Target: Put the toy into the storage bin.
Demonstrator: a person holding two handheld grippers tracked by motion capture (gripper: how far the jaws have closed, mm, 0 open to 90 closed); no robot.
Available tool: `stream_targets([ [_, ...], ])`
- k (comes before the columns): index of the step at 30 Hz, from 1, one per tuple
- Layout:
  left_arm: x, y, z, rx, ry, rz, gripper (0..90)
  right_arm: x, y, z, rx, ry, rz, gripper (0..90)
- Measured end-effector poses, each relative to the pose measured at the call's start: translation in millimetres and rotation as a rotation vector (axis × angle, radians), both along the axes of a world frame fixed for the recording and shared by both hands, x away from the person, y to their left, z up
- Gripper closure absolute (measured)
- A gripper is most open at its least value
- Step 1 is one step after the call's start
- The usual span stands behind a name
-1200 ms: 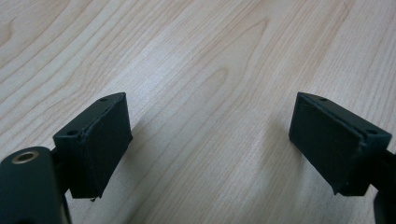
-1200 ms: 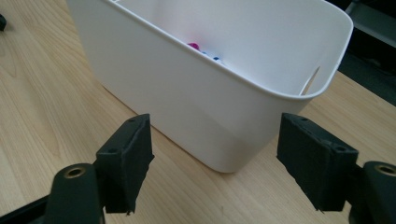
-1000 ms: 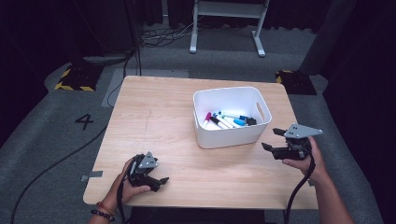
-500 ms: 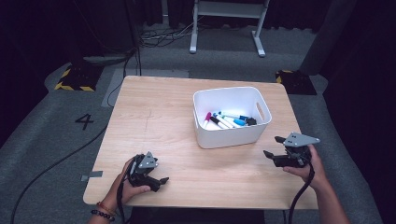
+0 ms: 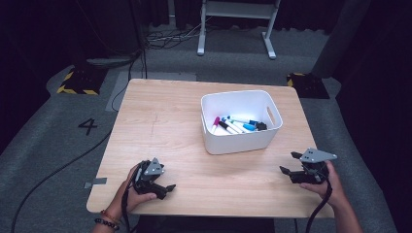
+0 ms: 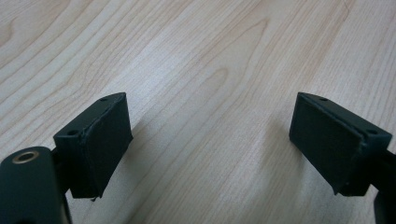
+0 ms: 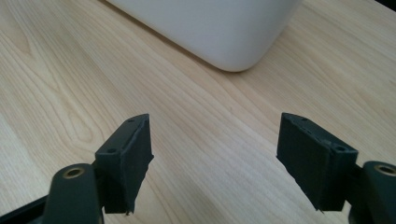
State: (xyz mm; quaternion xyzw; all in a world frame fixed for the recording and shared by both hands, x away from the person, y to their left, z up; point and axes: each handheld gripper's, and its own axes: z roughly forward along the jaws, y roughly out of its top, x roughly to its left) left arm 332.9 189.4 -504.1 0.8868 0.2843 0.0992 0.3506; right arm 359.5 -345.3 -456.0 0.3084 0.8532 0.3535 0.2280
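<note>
Sinking lower — right gripper (image 5: pixel 290 164), beside bin (image 5: pixel 241 141).

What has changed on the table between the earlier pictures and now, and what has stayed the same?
The right hand-held gripper has drawn back from beside the white bin toward the table's near edge, jaws open and empty. Nothing was picked up or let go. The left hand-held gripper stayed at the near left, also open, and the bin with its markers kept its place.

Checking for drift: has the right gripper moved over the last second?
Yes. The right gripper has dropped back toward the person, away from the white bin, toward the table's near edge.
</note>
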Motion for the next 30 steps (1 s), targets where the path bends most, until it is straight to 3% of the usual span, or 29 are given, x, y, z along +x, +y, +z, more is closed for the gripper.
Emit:
stream_targets([
  [5,0.0,0.0,0.0,0.0,0.0,0.0,13.1,-4.6,-6.2,-7.8,0.001,-0.003,-0.013,26.9],
  [19,-0.1,0.0,0.0,0.0,0.0,0.001,13.1,-16.0,-26.3,-31.6,0.026,0.067,-0.064,25.2],
  [30,-0.1,0.0,0.0,0.0,0.0,0.001,13.1,-20.5,-31.6,-47.0,0.105,0.127,-0.127,20.8],
])
